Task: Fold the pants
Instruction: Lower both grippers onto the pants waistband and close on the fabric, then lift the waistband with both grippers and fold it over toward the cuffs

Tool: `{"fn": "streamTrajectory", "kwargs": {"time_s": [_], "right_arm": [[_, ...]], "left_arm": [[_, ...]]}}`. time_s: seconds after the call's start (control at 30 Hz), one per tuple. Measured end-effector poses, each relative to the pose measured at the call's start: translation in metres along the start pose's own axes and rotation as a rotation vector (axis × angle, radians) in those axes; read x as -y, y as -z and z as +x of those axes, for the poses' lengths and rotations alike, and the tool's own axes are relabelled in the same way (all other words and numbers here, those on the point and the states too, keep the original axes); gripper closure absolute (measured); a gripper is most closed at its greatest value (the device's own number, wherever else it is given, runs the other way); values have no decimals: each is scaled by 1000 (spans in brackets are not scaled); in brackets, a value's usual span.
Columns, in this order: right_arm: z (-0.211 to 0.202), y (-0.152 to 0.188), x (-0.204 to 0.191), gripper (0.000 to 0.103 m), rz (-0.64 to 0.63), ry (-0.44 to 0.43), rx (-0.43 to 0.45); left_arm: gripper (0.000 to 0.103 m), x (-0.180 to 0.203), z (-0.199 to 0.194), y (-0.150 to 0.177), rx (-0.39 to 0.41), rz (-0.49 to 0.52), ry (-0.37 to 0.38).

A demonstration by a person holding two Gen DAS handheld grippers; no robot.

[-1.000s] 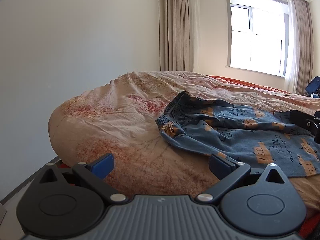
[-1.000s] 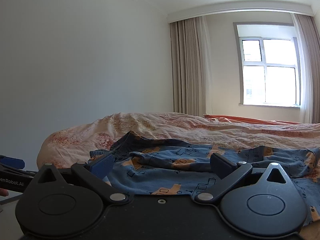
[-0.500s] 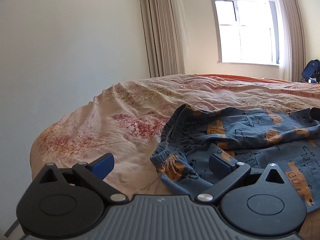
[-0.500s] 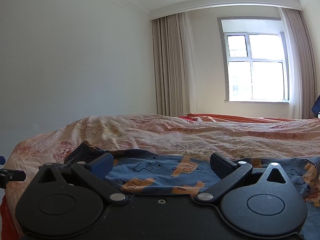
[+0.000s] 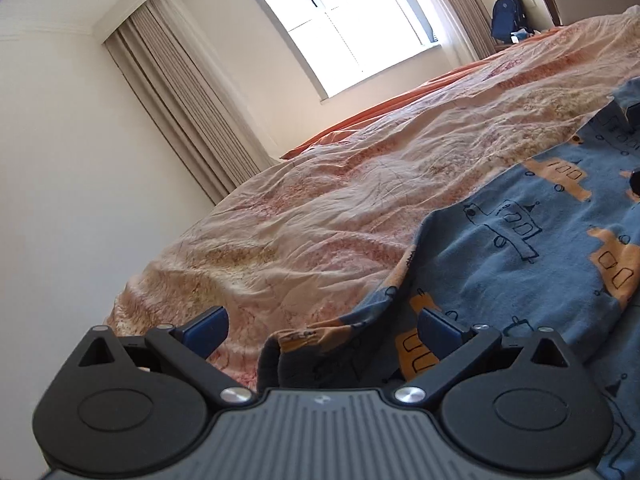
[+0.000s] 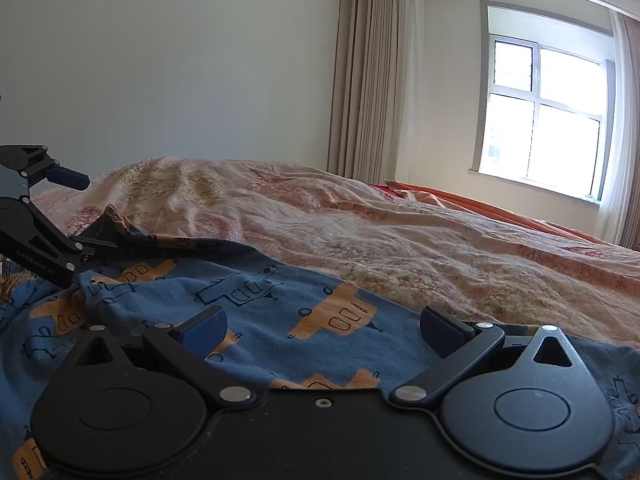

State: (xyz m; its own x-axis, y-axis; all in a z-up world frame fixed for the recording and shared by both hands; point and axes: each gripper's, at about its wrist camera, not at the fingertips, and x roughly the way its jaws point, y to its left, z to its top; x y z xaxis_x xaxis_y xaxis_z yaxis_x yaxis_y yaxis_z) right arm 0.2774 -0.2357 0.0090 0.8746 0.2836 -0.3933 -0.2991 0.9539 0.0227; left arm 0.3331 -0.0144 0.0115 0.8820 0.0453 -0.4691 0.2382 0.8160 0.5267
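Blue pants (image 5: 520, 248) with orange vehicle prints lie spread on the bed. My left gripper (image 5: 320, 326) is open, tilted, with the pants' waistband edge (image 5: 288, 344) between its jaws, unclamped. In the right wrist view the pants (image 6: 280, 300) fill the foreground. My right gripper (image 6: 322, 326) is open and low over the cloth. The left gripper (image 6: 76, 216) shows at the far left there, one finger above and one under the waistband corner.
A rumpled pink floral quilt (image 5: 340, 208) covers the bed, with an orange sheet (image 6: 500, 208) near the window. A white wall and curtains (image 6: 372, 80) stand behind. A dark backpack (image 5: 506, 16) sits far right.
Both grippers moved in low over the pants. The left gripper tilted and closed in on the waistband edge. The right gripper came down over the pants' middle.
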Motion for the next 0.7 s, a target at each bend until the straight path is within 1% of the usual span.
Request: {"fn": "streamTrajectory", "kwargs": {"time_s": [0.03, 0.1, 0.17, 0.27, 0.33, 0.5, 0.53, 0.57, 0.6, 0.63, 0.67, 0.7], "right_arm": [[1, 2, 5, 0, 26, -4, -6], [1, 7, 16, 0, 83, -22, -14], [0, 8, 21, 0, 119, -27, -9], [0, 9, 24, 0, 141, -19, -1], [0, 10, 24, 0, 139, -20, -4], [-1, 9, 26, 1, 147, -32, -14], [-1, 7, 29, 1, 154, -33, -23], [1, 3, 33, 1, 163, -33, -40], [3, -2, 38, 1, 162, -47, -57], [10, -9, 44, 1, 133, -78, -83], [16, -15, 48, 1, 97, -87, -112], [27, -24, 53, 1, 27, -78, -162]], "left_arm": [[1, -1, 7, -1, -4, 11, 0], [10, -5, 20, -2, -26, 22, 2], [37, -14, 31, -1, -62, -1, 24], [54, -26, 44, 4, -112, -52, 55], [60, -32, 49, 6, -119, -72, 60], [60, -36, 57, 6, -128, -87, 81], [52, -37, 58, 5, -128, -88, 95], [39, -37, 59, 5, -131, -88, 109], [36, -38, 60, 4, -138, -93, 123], [35, -39, 62, 4, -144, -96, 141], [35, -41, 64, 3, -148, -96, 159], [35, -41, 65, 1, -148, -89, 180]]}}
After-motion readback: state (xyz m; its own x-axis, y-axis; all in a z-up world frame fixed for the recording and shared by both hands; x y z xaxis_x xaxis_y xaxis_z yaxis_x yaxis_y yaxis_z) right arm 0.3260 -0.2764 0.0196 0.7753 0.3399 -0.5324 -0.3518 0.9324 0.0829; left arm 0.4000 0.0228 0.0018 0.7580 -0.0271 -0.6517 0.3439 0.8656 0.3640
